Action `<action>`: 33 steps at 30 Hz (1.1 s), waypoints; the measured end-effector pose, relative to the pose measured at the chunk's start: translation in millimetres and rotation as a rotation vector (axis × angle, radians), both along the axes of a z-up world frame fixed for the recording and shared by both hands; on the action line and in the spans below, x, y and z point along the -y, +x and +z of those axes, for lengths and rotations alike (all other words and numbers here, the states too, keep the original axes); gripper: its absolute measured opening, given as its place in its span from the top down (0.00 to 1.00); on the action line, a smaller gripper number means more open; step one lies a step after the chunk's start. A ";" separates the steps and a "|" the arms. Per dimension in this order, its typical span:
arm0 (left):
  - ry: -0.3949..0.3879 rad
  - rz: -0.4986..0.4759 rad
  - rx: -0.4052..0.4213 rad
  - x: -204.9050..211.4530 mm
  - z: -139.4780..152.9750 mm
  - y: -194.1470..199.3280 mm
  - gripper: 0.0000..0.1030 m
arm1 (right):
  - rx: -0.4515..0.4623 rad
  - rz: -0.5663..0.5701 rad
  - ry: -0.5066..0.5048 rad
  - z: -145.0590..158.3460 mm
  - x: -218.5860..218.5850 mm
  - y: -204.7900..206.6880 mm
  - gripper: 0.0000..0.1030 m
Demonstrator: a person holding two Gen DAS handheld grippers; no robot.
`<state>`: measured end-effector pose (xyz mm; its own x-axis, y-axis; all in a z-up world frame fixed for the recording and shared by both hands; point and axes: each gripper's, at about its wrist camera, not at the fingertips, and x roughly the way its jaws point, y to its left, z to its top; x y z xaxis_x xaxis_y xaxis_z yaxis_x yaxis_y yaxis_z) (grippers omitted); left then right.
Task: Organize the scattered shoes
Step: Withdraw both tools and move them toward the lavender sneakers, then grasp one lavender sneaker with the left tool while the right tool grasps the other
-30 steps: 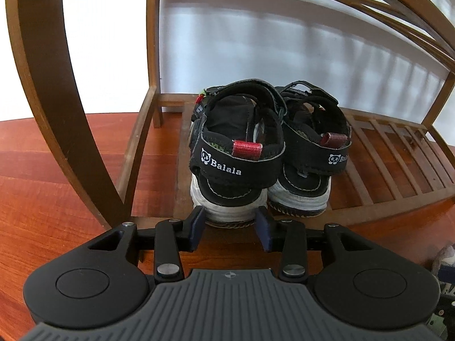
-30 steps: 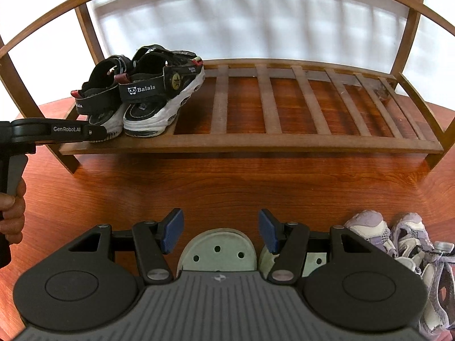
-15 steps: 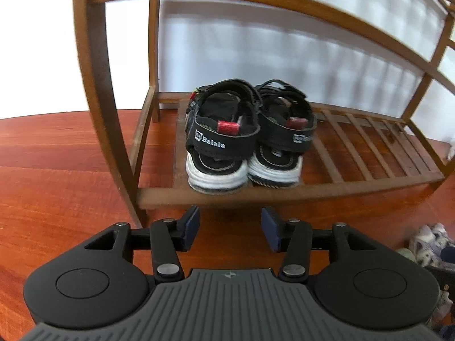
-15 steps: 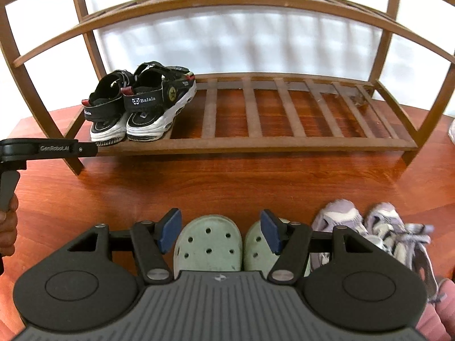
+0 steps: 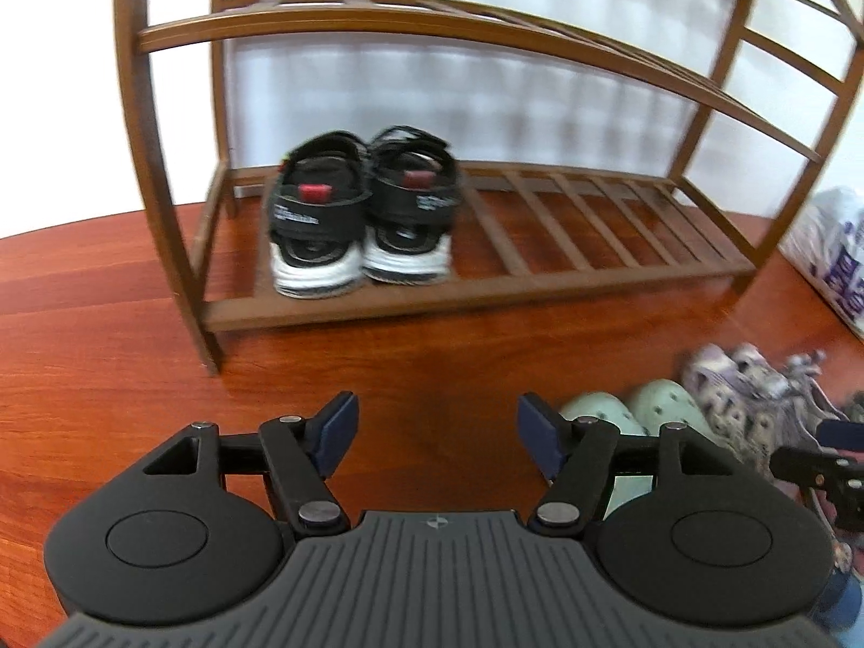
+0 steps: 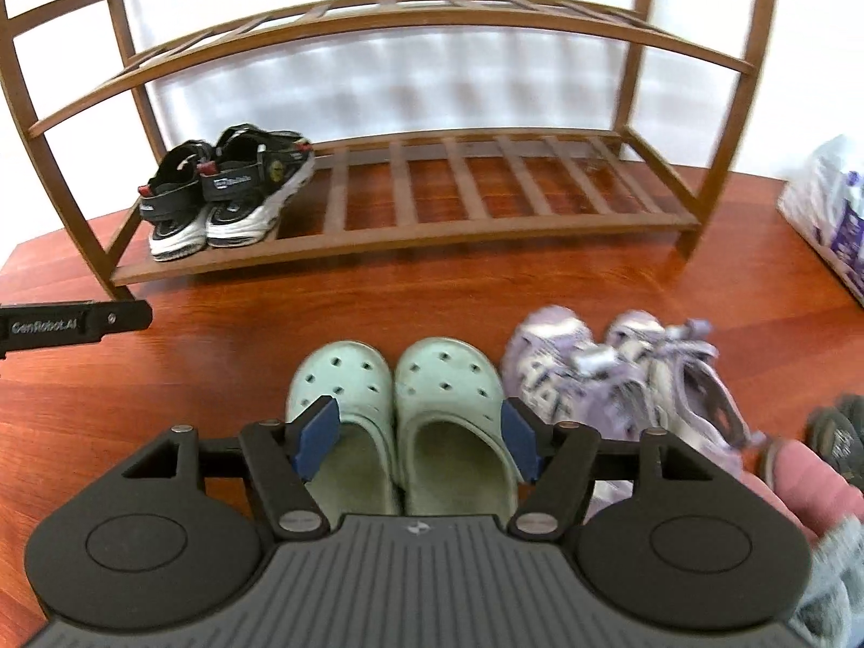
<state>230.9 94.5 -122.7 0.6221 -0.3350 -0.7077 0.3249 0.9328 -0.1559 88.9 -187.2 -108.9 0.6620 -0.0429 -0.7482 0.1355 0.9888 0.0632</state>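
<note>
Clogs point(image 6: 399, 410), mint and paired toes-far on the floor, lie between your right gripper's point(image 6: 418, 440) spread-open fingers, nearer than your empty, open left gripper point(image 5: 436, 434); black sandals point(image 6: 227, 194) sit on the rack point(image 6: 486, 227).

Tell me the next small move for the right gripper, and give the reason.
Probably lower the right gripper and close it on the mint green clogs. Its jaws are open and already straddle the pair, which stands side by side on the floor in front of the rack. The black sandals are already on the bottom shelf, with bare slats beside them.
</note>
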 end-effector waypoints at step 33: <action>0.021 -0.247 -0.056 220.4 -0.9 -57.1 0.26 | -0.096 0.039 -0.084 -18.5 186.7 -3.8 0.29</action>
